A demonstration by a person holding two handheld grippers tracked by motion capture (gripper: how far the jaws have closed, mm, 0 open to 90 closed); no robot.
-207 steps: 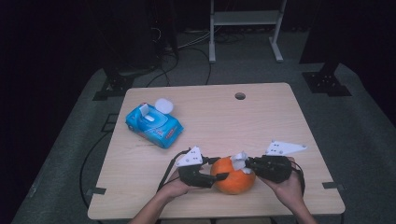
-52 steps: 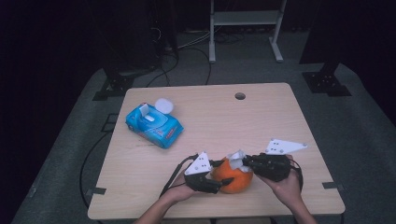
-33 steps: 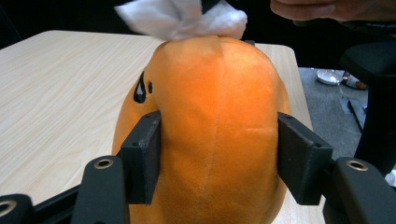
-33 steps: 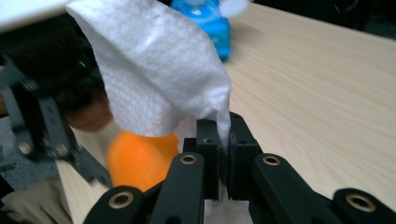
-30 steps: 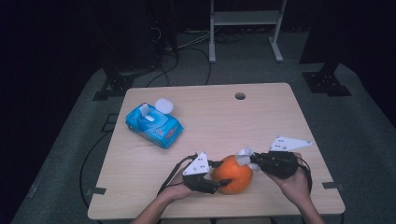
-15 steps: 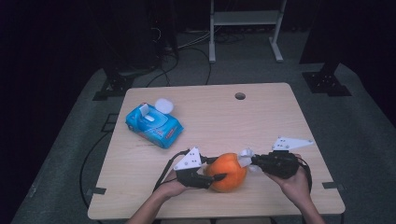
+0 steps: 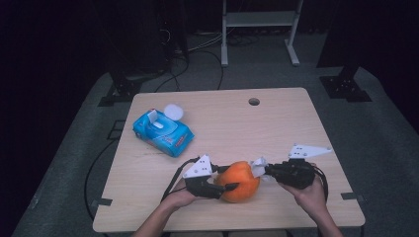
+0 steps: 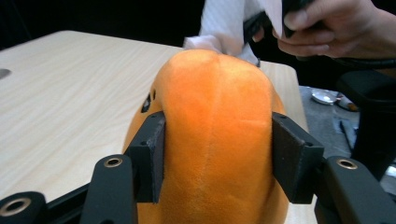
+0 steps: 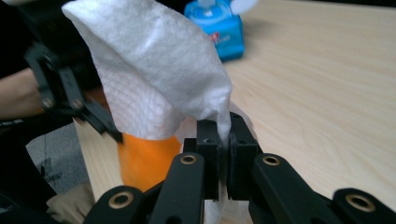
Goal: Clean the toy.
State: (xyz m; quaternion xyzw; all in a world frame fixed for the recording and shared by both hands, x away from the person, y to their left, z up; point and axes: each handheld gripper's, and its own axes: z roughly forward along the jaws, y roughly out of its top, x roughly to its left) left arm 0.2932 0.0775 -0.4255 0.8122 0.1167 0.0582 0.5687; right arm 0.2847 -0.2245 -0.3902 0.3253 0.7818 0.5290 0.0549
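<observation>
Plush orange toy: soft, light, squashes; front edge of bench.
Left gripper: fingers clamped round its middle.
Right gripper: fingers together, pinching limp white wipe.

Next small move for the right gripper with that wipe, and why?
Probably ease the white wipe across the top of the orange plush toy. The right gripper is shut on the wipe, which hangs against the toy's upper side, while the left gripper clamps the toy from both sides on the table, so it looks steadied for wiping.
</observation>
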